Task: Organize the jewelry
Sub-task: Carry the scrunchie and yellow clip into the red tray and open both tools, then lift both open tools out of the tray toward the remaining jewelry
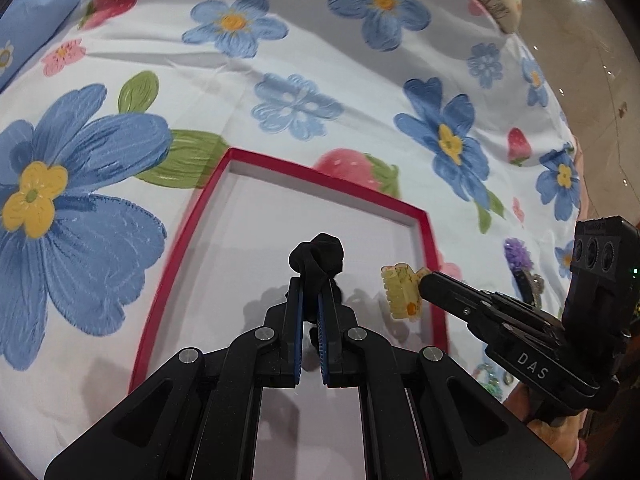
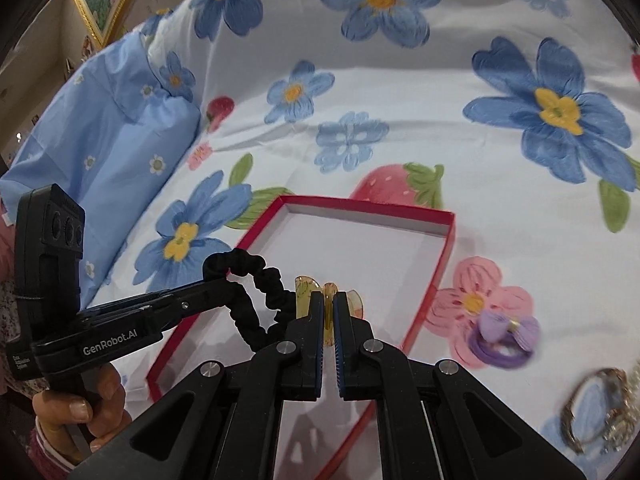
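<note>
A shallow red box [image 1: 188, 236] with a white inside lies on a flowered bedsheet; it also shows in the right wrist view [image 2: 448, 248]. My left gripper [image 1: 311, 284] is shut on a black scrunchie [image 1: 320, 254] and holds it above the box; the scrunchie also shows in the right wrist view [image 2: 256, 300]. My right gripper [image 2: 328, 300] is shut on a yellow translucent hair claw [image 2: 308, 290] above the box's near right side. The claw [image 1: 402, 290] also shows in the left wrist view, held by the right gripper [image 1: 424, 280].
A purple bow hair tie [image 2: 504, 338] lies on the sheet right of the box. Metal bracelets [image 2: 600, 412] lie at the lower right. A blue pillow [image 2: 104, 136] sits at the left. More small pieces [image 1: 520, 264] lie right of the box.
</note>
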The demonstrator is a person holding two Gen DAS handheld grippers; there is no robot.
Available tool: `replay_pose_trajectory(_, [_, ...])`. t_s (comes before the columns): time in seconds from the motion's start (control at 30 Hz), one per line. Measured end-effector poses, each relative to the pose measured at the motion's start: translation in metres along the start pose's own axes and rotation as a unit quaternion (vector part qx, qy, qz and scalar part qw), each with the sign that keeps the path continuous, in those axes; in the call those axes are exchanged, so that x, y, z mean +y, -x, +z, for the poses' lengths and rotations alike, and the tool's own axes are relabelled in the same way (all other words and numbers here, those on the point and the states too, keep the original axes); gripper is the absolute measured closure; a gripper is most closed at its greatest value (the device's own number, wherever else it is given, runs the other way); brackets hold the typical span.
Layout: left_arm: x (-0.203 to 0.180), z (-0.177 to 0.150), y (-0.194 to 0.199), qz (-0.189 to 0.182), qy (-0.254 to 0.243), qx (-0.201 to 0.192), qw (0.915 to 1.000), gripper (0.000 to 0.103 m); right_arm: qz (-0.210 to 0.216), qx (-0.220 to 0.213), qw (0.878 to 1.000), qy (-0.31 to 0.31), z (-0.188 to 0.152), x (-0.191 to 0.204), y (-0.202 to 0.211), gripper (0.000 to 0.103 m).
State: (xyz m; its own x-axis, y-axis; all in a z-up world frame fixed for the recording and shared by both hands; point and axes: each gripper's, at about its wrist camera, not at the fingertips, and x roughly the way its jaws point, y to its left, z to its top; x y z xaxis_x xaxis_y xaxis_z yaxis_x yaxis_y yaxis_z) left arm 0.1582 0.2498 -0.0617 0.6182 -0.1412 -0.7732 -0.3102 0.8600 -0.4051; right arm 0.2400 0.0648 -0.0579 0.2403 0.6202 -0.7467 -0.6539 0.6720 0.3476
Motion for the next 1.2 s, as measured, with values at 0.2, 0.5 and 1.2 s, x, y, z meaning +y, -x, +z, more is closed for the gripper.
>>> replay_pose_trajectory(0.2, [0.018,0.002,-0.019,0.008,0.020,0.023,0.9995,0.098,-0.008,0.023,1.000,0.009,0.004,-0.003,-0.023,0.099])
replay_pose_trajectory(0.5, [0.024,0.001,-0.028,0.043,0.027,0.039,0.9979,0.088,-0.016,0.039,0.999,0.016,0.007,-0.003,-0.036,0.098])
replay_pose_trajectory(1.2, [0.009,-0.008,0.022,0.042,0.033,0.001,0.9986,0.056,0.011,0.012,1.000,-0.021,0.004,-0.005,-0.002,0.078])
